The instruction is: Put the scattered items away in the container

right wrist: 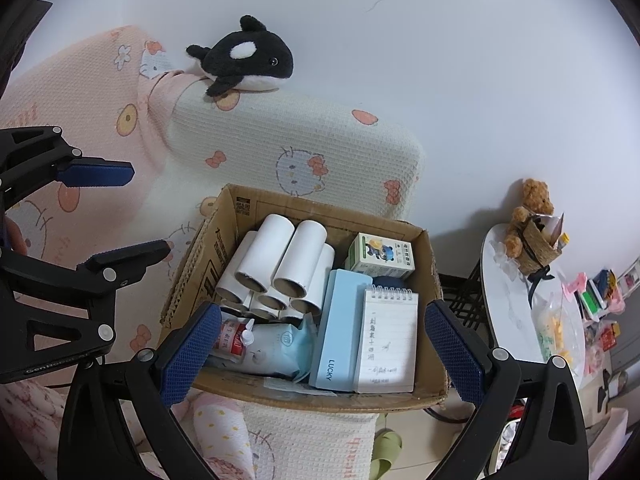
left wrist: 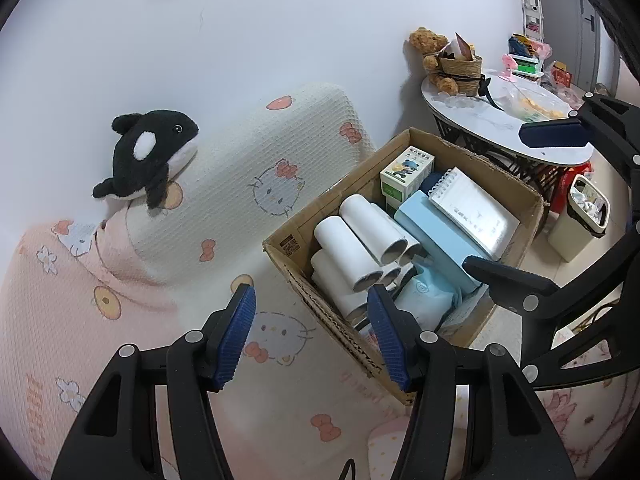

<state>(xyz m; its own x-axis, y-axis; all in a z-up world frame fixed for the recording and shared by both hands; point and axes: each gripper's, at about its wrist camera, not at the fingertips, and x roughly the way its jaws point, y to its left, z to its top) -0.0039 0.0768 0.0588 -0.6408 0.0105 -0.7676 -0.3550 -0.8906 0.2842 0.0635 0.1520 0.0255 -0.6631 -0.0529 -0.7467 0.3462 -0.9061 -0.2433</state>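
Cardboard box (right wrist: 320,394), centre of the right-wrist frame, on a patterned bed cover (right wrist: 320,440): holds white paper rolls (right wrist: 280,256) at upper left, a pale blue case (right wrist: 340,332), a spiral notepad (right wrist: 388,340), a small printed carton (right wrist: 380,256) and a soft blue pouch (right wrist: 276,348). Plush orca (right wrist: 244,60), upper left, lies on a pillow (right wrist: 300,152), apart from the box. Left gripper (left wrist: 312,332): jaws wide apart, nothing held. Right gripper (right wrist: 324,352): jaws spread wide, empty.

Black-and-white plush orca (right wrist: 244,62)
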